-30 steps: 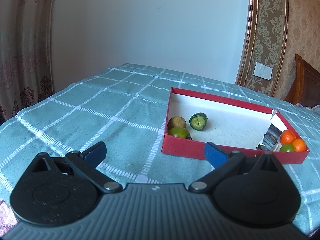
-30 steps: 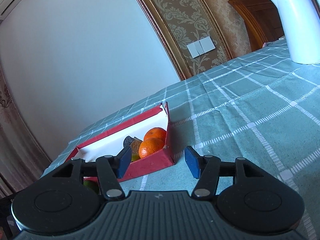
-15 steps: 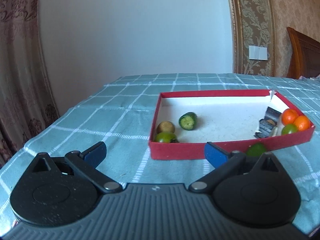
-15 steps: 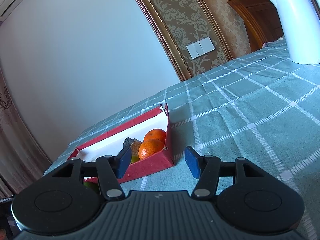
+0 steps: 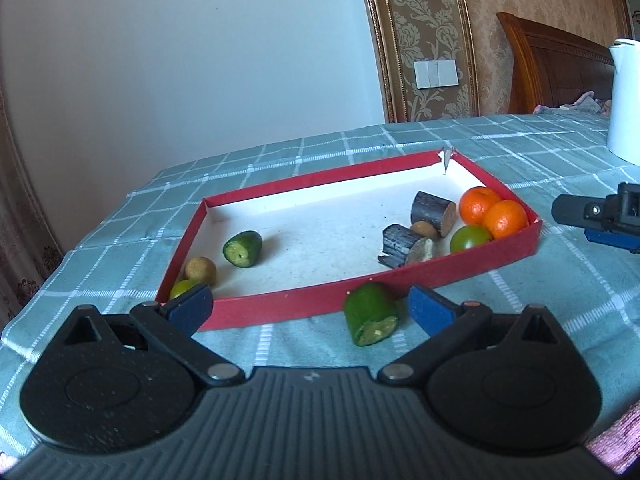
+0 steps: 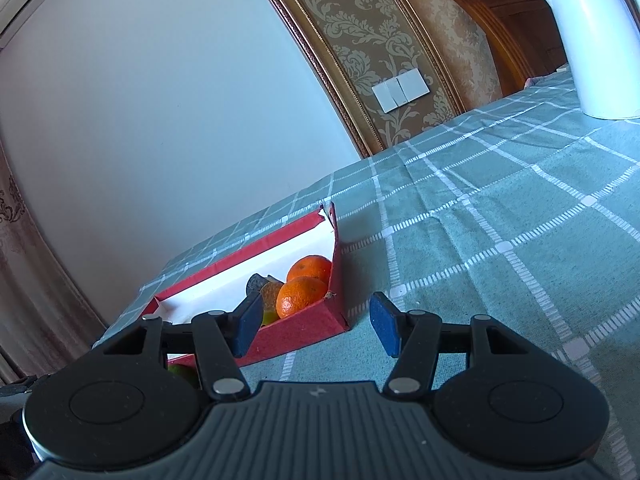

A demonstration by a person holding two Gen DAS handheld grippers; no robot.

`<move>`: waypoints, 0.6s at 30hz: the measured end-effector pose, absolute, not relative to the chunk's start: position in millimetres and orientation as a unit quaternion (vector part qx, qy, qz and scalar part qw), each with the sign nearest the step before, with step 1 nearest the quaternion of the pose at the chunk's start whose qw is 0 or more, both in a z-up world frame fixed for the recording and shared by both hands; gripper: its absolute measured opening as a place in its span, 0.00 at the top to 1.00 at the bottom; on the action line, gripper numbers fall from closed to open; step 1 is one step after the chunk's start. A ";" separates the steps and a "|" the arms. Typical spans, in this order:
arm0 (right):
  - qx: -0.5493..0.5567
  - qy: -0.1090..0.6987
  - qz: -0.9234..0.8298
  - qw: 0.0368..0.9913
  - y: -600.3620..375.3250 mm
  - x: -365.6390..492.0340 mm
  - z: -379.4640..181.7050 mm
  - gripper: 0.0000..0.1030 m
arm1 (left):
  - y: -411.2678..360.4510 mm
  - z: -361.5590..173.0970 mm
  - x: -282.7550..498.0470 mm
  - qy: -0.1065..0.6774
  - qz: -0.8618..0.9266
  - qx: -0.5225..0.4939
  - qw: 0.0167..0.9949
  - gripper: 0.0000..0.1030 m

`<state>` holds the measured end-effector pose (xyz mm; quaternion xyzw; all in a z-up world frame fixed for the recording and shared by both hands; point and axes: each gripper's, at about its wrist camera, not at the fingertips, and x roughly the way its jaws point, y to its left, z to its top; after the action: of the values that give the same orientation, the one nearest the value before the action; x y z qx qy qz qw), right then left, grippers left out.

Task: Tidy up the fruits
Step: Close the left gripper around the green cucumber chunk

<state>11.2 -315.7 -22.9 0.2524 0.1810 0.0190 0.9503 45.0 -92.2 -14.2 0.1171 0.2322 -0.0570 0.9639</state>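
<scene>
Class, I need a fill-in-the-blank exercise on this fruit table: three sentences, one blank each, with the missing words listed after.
1. The two oranges lie inside the ____ tray.
2. The cucumber piece between the left gripper's open fingers lies ____ the tray.
3. The kettle on the checked cloth is ____ in colour.

Missing words: red; outside; white
</scene>
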 end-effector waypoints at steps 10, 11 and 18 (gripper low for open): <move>0.253 0.181 0.021 0.950 -316.7 11.8 -22.7 0.44 | -108.5 -22.1 62.7 0.279 -0.031 0.113 0.953 0.00; 0.253 0.181 0.021 0.950 -316.7 11.8 -22.7 0.44 | -107.7 -23.7 66.1 0.288 -0.025 0.109 0.951 0.00; 0.253 0.181 0.021 0.950 -316.7 11.8 -22.6 0.44 | -94.4 -32.0 80.6 0.329 -0.013 0.069 0.942 0.03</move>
<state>11.8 -316.7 -22.6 0.2532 0.1812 0.0206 0.9501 80.6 -94.4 -32.0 0.0693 0.3286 -0.0125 0.9418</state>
